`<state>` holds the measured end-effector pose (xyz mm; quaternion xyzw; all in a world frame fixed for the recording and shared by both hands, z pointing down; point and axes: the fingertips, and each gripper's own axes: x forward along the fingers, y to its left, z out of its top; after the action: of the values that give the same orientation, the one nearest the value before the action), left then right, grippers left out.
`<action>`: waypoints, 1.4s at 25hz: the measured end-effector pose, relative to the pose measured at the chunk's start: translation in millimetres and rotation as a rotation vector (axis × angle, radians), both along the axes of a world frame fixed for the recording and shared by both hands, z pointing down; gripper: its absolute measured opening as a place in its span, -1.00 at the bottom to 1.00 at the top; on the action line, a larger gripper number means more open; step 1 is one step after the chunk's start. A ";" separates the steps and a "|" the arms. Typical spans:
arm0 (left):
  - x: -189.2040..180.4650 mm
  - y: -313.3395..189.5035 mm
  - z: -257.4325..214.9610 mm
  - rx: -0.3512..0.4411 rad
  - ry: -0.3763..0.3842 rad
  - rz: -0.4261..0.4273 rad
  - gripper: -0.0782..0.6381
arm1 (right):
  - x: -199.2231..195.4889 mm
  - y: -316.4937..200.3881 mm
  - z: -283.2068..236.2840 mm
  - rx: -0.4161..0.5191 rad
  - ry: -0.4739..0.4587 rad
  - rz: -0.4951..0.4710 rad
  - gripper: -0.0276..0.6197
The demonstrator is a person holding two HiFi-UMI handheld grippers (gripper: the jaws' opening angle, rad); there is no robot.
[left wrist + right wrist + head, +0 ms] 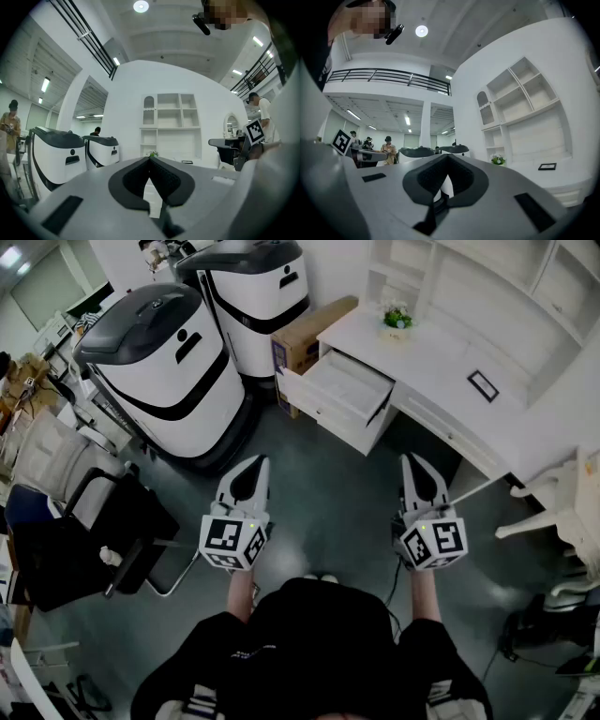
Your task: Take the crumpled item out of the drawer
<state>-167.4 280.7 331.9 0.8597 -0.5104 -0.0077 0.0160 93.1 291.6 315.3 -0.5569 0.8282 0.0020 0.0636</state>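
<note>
An open white drawer [349, 382] juts out of the white desk [441, 352] ahead of me in the head view. Its inside looks plain white, and I cannot make out a crumpled item in it. My left gripper [254, 467] is held level over the grey floor, well short of the drawer, with its jaw tips meeting and nothing between them [150, 159]. My right gripper [412, 463] hangs beside it at the same distance, also shut and empty [447, 157]. Both point toward the desk.
Two large white-and-black machines [173, 362] [255, 287] stand to the left of the drawer, with a cardboard box [305, 334] between them and the desk. A small plant [397, 319] and a picture frame [483, 385] sit on the desk. A black chair [84, 531] stands left, a white chair [553, 512] right.
</note>
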 end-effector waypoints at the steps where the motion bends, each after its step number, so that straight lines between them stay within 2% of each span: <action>1: 0.3 0.3 0.6 -0.001 -0.001 -0.002 -0.79 | 1.1 0.2 0.8 -0.001 -0.001 0.000 -0.94; 10: 7.3 2.8 5.2 -0.018 -0.013 -0.031 -0.79 | 21.5 -0.8 6.1 -0.013 -0.037 0.017 -0.94; 22: 23.6 7.7 22.2 -0.060 -0.016 -0.065 -0.79 | 37.0 -10.4 19.4 -0.035 -0.097 -0.012 -0.94; 29: 32.2 -28.1 25.9 -0.065 -0.018 -0.062 -0.79 | 43.7 -45.9 27.8 -0.049 -0.081 -0.008 -0.94; 35: 31.5 -81.3 34.5 -0.079 -0.017 -0.035 -0.79 | 39.0 -94.6 36.7 -0.064 -0.076 0.011 -0.94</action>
<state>-135.8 199.4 366.4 0.8493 -0.5256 0.0197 0.0455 132.1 197.0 352.1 -0.5629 0.8217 -0.0456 0.0772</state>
